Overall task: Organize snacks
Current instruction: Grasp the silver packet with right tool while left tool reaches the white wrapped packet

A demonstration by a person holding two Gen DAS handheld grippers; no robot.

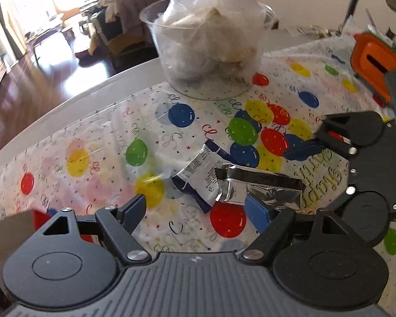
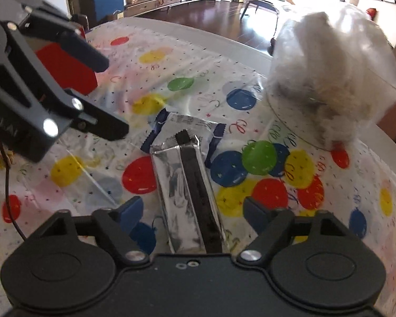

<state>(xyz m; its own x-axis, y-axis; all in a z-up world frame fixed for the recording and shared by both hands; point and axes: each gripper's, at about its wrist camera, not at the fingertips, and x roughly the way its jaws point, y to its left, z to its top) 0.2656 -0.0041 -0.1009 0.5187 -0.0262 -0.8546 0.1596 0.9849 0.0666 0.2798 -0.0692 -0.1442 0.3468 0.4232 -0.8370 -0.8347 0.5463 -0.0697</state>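
both tongs, left (image 1: pixel 200 206) and right (image 2: pixel 191 208), gape; silver packet (image 2: pixel 187 185) between the right's tips may skid onto white packet (image 2: pixel 187 124).

We see the left gripper (image 1: pixel 198 208) pitched steeply downward, jaws standing wide, nothing between the blue pads (image 1: pixel 257 212). The right gripper (image 2: pixel 191 211) points down at a similar slant, jaws apart, pads clear of any contact. Each gripper shows in the other's view: they sit close, angled toward one another.
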